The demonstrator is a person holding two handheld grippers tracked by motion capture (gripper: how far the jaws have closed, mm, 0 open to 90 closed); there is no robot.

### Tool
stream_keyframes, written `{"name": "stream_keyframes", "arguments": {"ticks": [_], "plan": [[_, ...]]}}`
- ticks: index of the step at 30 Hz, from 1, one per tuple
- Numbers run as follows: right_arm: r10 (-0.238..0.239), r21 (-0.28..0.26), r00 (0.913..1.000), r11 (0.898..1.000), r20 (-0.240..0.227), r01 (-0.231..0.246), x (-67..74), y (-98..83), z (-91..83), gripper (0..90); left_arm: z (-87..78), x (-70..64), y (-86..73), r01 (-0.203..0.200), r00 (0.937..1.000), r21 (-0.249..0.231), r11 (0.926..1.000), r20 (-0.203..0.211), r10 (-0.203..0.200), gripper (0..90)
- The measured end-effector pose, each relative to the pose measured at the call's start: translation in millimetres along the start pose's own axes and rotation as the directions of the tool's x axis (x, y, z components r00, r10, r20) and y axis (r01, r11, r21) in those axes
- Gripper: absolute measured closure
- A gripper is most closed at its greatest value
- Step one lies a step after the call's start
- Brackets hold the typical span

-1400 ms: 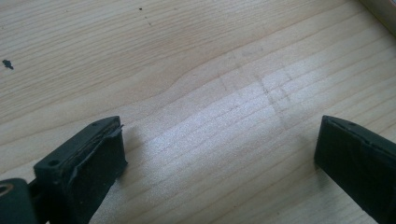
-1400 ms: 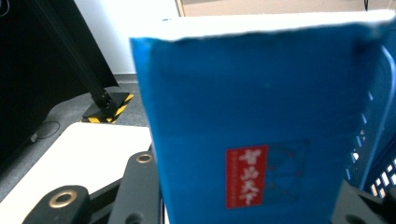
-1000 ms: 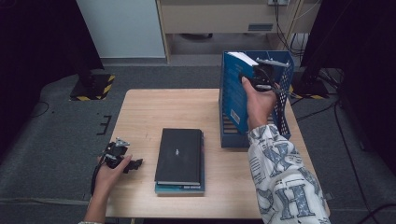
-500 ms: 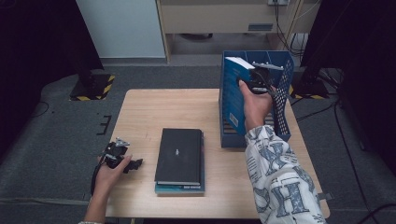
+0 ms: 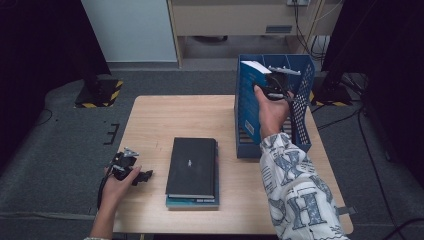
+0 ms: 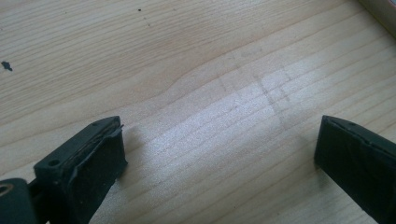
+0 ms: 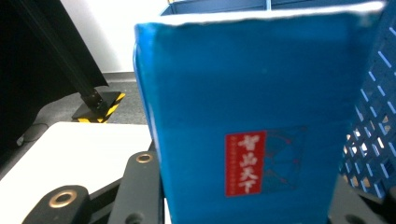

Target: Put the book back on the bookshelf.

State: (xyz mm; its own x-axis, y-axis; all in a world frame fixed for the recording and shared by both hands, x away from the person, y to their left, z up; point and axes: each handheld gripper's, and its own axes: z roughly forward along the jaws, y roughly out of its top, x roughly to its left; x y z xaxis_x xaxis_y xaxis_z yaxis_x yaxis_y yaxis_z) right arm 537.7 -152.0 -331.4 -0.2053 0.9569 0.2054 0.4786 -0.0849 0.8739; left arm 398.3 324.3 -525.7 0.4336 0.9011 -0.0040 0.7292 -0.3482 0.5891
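While the person's two hands work at opposite ends of the worktop (image 5: 165, 115), the findings are as follows.

Right hand-held gripper (image 5: 270, 82): raised over the blue file rack (image 5: 300, 125); its jaws pinch a blue book (image 7: 252, 116), one on each cover.

Blue book: upright, spine toward the right gripper view's camera, a red label with white characters low on the spine. In the high view the blue book (image 5: 252, 75) stands at the top of the rack's left part, white page edge uppermost; which compartment it occupies cannot be told.

Blue file rack: at the far right of the worktop, perforated right wall, dividers visible at its top.

Left hand-held gripper (image 5: 142, 176): low at the near left edge of the worktop, held in the person's left hand (image 5: 120, 182); jaws spread wide, bare wood between them in the left gripper view.

Black book (image 5: 192, 165): flat near the worktop's middle, on top of a teal book (image 5: 192, 202); well apart from both hand-held grippers.
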Motion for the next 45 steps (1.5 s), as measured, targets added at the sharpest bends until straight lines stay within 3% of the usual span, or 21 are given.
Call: {"name": "stream_keyframes", "arguments": {"ticks": [13,22,45], "plan": [[-0.01,0.006,0.9999,1.0,0.007,0.01,1.5,-9.6,9.5,60.6,0.0,0.4,0.1,-0.006,1.0,0.001,1.0,0.0,0.006,1.0],[0.015,0.015,0.9999,1.0,0.009,-0.015,-3.3,-19.2,12.8,60.6,0.0,0.3,0.1,-0.006,1.0,0.001,1.0,-0.001,0.006,1.1],[-0.034,0.025,0.9994,0.999,-0.007,0.034,-0.8,-27.8,9.8,60.4,0.0,-0.5,0.2,-0.004,1.0,0.001,1.0,-0.001,0.004,1.1]]}}
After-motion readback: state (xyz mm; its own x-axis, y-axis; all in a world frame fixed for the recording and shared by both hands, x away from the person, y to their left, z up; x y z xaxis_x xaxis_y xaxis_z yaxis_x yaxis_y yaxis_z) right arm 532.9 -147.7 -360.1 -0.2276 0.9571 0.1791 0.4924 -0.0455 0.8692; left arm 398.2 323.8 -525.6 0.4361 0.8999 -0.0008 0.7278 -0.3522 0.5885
